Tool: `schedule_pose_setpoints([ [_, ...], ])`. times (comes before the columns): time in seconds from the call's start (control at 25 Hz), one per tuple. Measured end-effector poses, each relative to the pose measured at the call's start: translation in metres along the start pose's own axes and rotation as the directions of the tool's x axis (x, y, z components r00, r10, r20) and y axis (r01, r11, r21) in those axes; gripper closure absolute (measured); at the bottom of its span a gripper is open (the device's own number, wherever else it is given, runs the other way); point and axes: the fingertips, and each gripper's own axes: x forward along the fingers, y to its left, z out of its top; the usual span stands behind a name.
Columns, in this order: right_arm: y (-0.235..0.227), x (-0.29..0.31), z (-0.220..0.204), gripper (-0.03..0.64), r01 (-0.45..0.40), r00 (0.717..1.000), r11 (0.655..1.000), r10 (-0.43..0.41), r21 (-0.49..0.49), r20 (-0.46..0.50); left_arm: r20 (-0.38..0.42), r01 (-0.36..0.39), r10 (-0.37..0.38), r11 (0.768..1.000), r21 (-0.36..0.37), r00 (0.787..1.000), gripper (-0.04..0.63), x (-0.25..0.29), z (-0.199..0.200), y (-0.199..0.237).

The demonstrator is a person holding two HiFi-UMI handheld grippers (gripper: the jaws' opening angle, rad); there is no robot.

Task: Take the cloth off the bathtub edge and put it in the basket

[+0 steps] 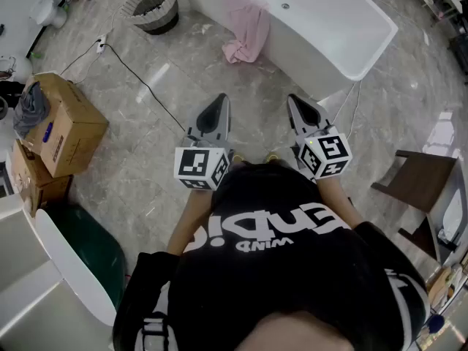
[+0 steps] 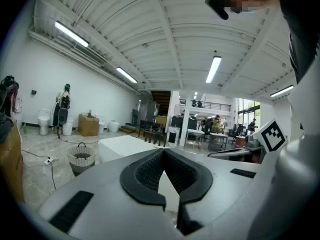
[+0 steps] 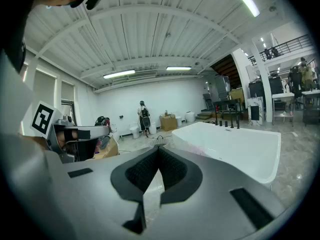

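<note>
Much of what we see from the head view is grey marble floor (image 1: 183,79). A white bathtub (image 1: 344,42) lies at the top right. Cardboard boxes (image 1: 62,126) are stacked at the left and a brown chair (image 1: 420,185) stands at the right. The woven basket (image 1: 139,2) stands at the top left, well apart from the tub, and a black cable (image 1: 139,75) trails past it. The pink cloth (image 1: 248,28) hangs over the tub's near edge, its lower end touching the floor.

We hold both tools side by side near our body, well short of the cloth. The left gripper (image 1: 221,97) has its jaws together with nothing between them, and the right gripper (image 1: 292,99) is the same.

We judge the task has not begun; the step in hand is the approach. To do it well, we should:
- Step closer and spread one gripper's jaws before reaching.
- Pinch the thick bunched fold on the rim, not a loose corner.
- Lift high so the trailing end clears the floor.
- Step over the cable on the way to the basket.
</note>
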Motion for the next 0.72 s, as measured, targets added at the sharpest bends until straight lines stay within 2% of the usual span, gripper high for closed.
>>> schedule_pose_setpoints([
  [0.4, 0.015, 0.017, 0.0, 0.603, 0.031, 0.999, 0.999, -0.031, 0.015, 0.043, 0.009, 0.043, -0.043, 0.999, 0.01, 0.999, 0.584, -0.003, -0.007, 0.029],
  [0.56, 0.014, 0.026, -0.002, 0.603, 0.06, 0.997, 0.998, -0.061, 0.022, 0.04, 0.002, 0.056, -0.056, 0.998, 0.012, 0.998, 0.584, 0.0, -0.006, 0.043],
  [0.72, 0.014, 0.041, 0.001, 0.603, 0.056, 0.998, 0.998, -0.056, 0.017, 0.036, 0.009, 0.074, -0.074, 0.997, 0.002, 0.997, 0.584, 0.012, -0.002, 0.056],
])
